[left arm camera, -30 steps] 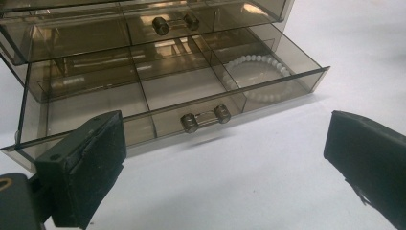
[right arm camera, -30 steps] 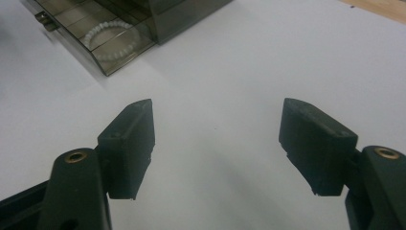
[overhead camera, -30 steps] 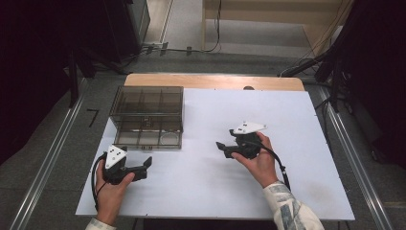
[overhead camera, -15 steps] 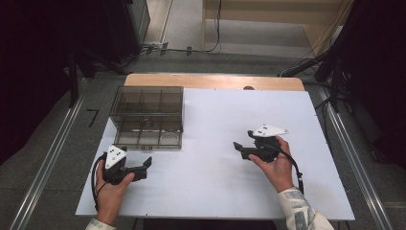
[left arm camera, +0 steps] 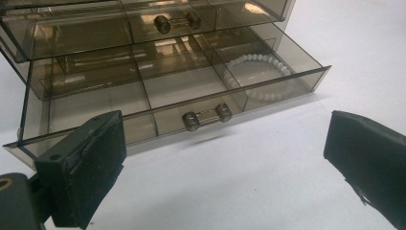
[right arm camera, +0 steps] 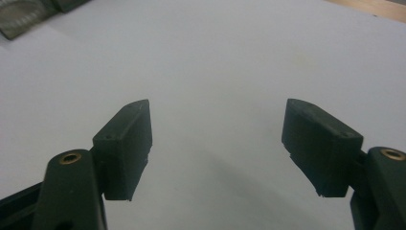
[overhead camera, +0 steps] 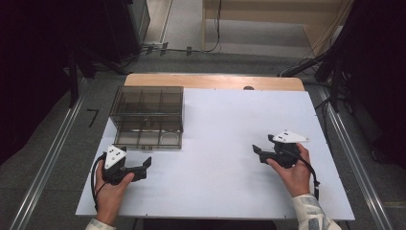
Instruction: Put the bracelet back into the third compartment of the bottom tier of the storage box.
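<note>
A smoky clear drawer box [overhead camera: 146, 109] stands at the back left of the white table top [overhead camera: 230, 115]. Its bottom drawer [left arm camera: 158, 96] is pulled out, and a white bead bracelet [left arm camera: 261, 76] lies in its right compartment. My left gripper [overhead camera: 145, 165] rests in a hand near the front left, open, pointing at the drawer's handle [left arm camera: 207, 116] and apart from it. In the left gripper view the left gripper [left arm camera: 222, 158] holds nothing. My right gripper [overhead camera: 257, 152] is held at the right, open and empty over bare table. Its jaws stand wide apart in the right gripper view [right arm camera: 218, 139].
A strip of wooden table [overhead camera: 215, 81] shows behind the white top. A second drawer with its own handle [left arm camera: 174, 21] sits shut above the open one. Metal floor rails [overhead camera: 48, 158] run along both sides, and cables [overhead camera: 306, 67] lie on the floor behind.
My right gripper has moved to the right and a little toward the front edge, staying open. The left gripper and the box have not moved.
</note>
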### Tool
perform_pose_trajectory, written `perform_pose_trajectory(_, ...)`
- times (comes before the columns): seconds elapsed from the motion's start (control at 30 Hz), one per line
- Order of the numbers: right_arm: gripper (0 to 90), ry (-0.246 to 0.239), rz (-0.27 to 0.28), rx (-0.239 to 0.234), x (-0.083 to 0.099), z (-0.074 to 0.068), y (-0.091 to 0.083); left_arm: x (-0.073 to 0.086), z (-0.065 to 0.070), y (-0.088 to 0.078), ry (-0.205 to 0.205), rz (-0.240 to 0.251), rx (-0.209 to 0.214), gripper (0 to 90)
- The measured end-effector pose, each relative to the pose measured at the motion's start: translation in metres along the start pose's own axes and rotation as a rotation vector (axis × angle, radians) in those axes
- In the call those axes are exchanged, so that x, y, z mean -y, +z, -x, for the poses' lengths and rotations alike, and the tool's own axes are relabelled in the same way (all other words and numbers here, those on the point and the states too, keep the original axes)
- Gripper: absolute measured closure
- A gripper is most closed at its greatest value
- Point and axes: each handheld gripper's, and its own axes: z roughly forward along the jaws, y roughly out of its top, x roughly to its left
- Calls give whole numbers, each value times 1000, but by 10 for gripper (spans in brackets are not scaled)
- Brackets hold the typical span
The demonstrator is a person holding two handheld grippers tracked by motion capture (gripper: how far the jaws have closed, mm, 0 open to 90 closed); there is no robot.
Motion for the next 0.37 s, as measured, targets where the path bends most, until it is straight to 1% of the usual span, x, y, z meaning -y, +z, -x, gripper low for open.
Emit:
perform_pose_trajectory(0.03, 243, 0, 0, 0, 0, 0, 0, 0, 0, 0, 0, 0, 0, 13)
perform_pose_trajectory(0.17, 243, 19, -2, 52, 12, 15, -13, 0, 1, 0, 1, 0, -1, 13)
perform_pose_trajectory(0.23, 243, 46, 4, 86, 21, 28, -25, 0, 1, 0, 1, 0, -1, 13)
perform_pose_trajectory(0.27, 243, 46, 4, 86, 21, 28, -25, 0, 0, 0, 0, -1, 0, 13)
perform_pose_trajectory(0.37, 242, 78, 12, 116, 30, 40, -36, 0, 1, 0, 1, -1, -2, 13)
